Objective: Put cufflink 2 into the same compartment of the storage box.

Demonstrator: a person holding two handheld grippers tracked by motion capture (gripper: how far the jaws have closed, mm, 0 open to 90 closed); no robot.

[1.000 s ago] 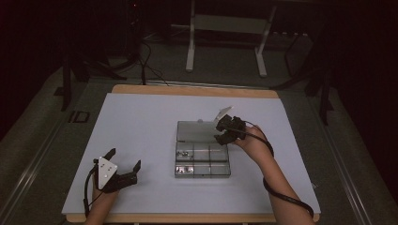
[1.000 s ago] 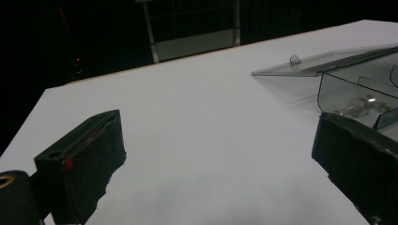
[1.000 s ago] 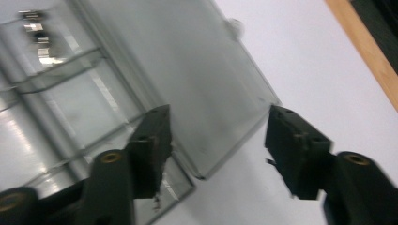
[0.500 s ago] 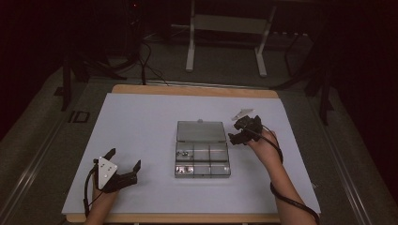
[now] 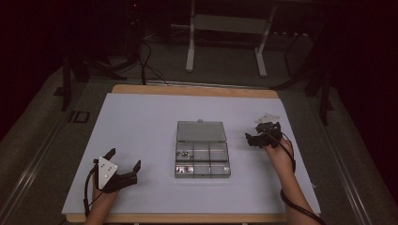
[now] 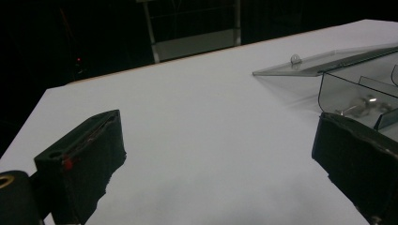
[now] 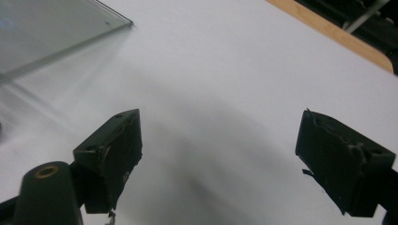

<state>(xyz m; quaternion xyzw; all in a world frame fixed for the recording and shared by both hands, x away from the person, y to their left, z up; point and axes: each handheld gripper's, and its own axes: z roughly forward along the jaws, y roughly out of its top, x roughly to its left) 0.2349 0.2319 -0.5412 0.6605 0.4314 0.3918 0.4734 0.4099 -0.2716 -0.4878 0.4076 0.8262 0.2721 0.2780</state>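
Resting on a white table [image 5: 141, 122] in a dark room — both grippers' jaws apart, empty, clear box [image 5: 202, 149] between.

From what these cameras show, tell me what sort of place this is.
Probably a lab or recording workspace, not a home: a white-topped table with a clear compartment box laid out on it, bare equipment stands and loose cables on the dark floor behind.

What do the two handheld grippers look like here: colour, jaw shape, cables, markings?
Both are black. The left gripper carries a pale grey three-cornered plate with dark dots; a black cable loops from it. Its blocky jaw pads show a small red mark. The right gripper has a pale plate too, and a black cable trails along the forearm. Its pads look worn, with a brass-coloured ring nearby. No sleeves visible.
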